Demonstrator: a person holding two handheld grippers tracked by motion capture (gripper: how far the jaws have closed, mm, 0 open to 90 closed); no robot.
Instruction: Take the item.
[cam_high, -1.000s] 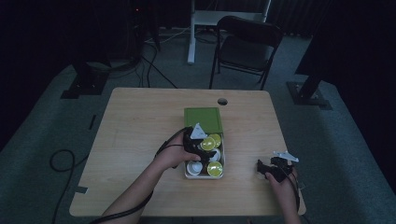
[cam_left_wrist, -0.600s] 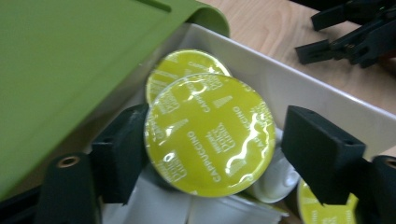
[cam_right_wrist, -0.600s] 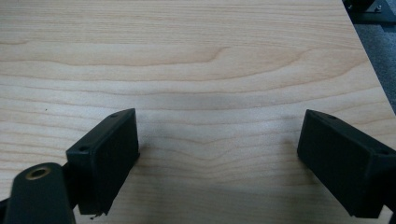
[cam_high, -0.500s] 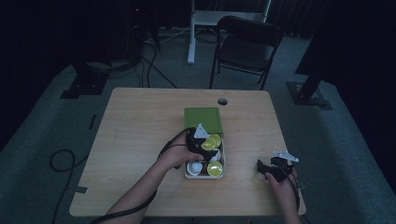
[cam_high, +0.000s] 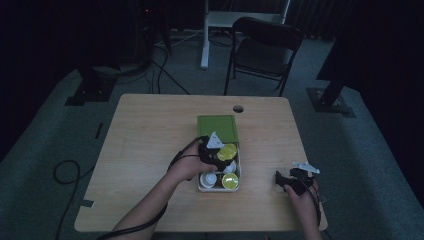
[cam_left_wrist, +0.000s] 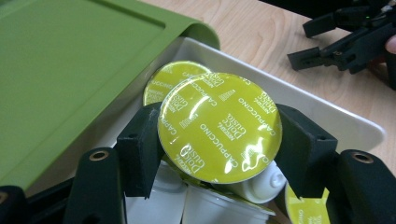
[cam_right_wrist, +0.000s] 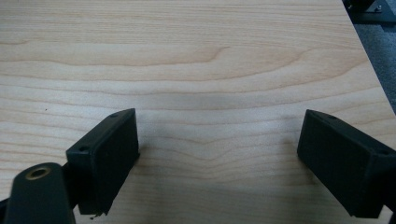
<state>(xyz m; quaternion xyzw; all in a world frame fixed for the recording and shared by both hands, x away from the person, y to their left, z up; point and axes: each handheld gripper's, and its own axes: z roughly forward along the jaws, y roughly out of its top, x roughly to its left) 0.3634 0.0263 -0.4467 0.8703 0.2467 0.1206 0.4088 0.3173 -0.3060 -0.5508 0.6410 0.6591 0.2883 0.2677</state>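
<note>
Nearest to us in the left gripper view, the left gripper (cam_left_wrist: 219, 154) has its fingers (cam_left_wrist: 140, 147) clamped on a coffee capsule (cam_left_wrist: 219, 126), one pad on each side of its rim; they have just been closing onto it. The capsule has a shiny yellow-green foil top printed with the word cappuccino, and it sits tilted, above the other capsules in the white box (cam_left_wrist: 327, 116). Just behind it lies a second capsule (cam_left_wrist: 170, 79) with the same foil top, partly covered by the held one. White capsule bodies (cam_left_wrist: 210, 205) show below the fingers. The green lid (cam_left_wrist: 70, 70) of the box lies to the left in this view, over the box's far part.

In the high view, we see the box (cam_high: 201, 186) in the middle of the worktop (cam_high: 145, 135), with the left gripper (cam_high: 216, 156) over it and the lid (cam_high: 217, 127) at its far end.

The right gripper (cam_high: 281, 181) rests on the worktop, well apart from the box, near the right edge. In the right gripper view, its fingers (cam_right_wrist: 109, 154) stand wide apart over bare wood (cam_right_wrist: 210, 70).

Beyond the worktop stands a dark folding chair (cam_high: 262, 50).
</note>
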